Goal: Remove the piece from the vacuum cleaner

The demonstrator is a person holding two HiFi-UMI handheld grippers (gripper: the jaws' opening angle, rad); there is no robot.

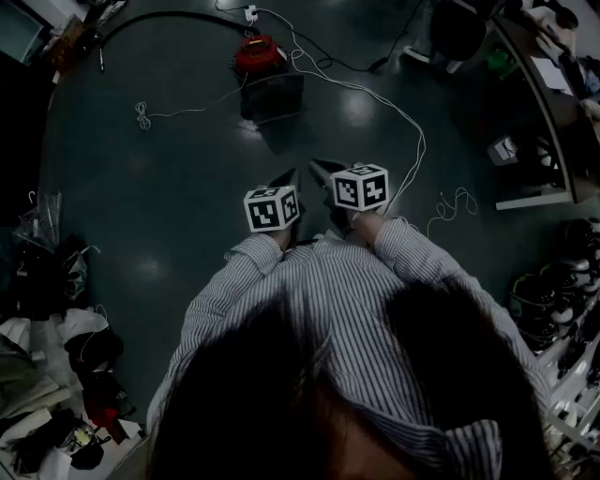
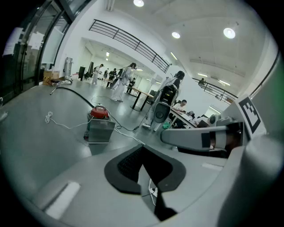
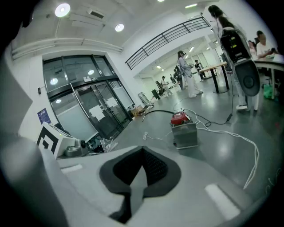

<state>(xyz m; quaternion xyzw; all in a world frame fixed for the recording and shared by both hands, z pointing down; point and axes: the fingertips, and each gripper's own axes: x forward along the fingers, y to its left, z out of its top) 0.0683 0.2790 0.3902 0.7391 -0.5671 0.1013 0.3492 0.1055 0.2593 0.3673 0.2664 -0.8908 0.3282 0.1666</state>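
Note:
The vacuum cleaner (image 1: 267, 80) stands on the dark floor well ahead of me, with a red top and a square steel body. A black hose (image 1: 159, 17) curves off from it to the far left. It also shows in the left gripper view as the vacuum cleaner (image 2: 99, 125) and in the right gripper view as the vacuum cleaner (image 3: 183, 130). My left gripper (image 1: 289, 175) and right gripper (image 1: 317, 166) are side by side in front of my chest, both pointing at the machine and far short of it. The left gripper (image 2: 143, 156) and the right gripper (image 3: 142, 156) are both shut and hold nothing.
A white cable (image 1: 403, 117) runs from the vacuum over the floor to my right. Bags and clutter (image 1: 56, 356) lie at the left, desks and shelves (image 1: 553, 141) at the right. An office chair (image 2: 160, 111) and several people (image 2: 120, 82) are farther down the hall.

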